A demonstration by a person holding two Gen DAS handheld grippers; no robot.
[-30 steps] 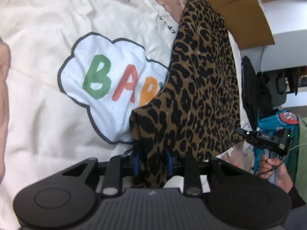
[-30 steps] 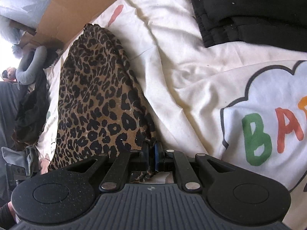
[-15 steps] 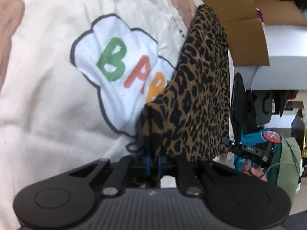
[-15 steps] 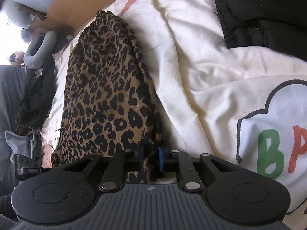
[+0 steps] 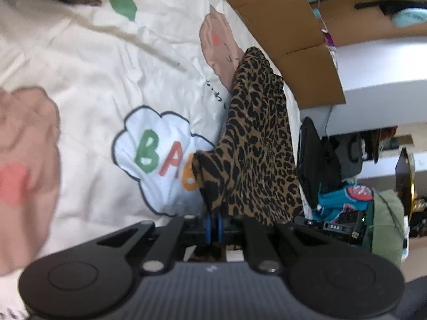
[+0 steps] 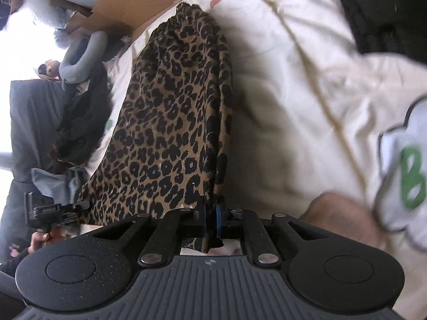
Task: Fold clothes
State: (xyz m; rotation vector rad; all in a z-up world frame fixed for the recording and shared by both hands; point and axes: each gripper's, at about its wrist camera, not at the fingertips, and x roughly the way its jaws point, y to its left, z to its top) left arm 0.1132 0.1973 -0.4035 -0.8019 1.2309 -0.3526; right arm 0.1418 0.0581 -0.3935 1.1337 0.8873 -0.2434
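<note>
Both grippers have lifted since a second ago, and more of the cream sheet (image 5: 88, 61) shows now. My left gripper (image 5: 213, 222) pinches one near corner of the leopard cloth (image 5: 256, 144), my right gripper (image 6: 210, 220) pinches the other; its far end lies by the cardboard box (image 5: 293, 40)

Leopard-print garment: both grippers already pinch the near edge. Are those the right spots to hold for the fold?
Probably yes. The leopard-print garment is pinched at its two near corners by the left gripper and right gripper, each shut on fabric. Its gathered far end lies on the cream blanket, so holding the near hem from this side suits folding it forward.
</note>
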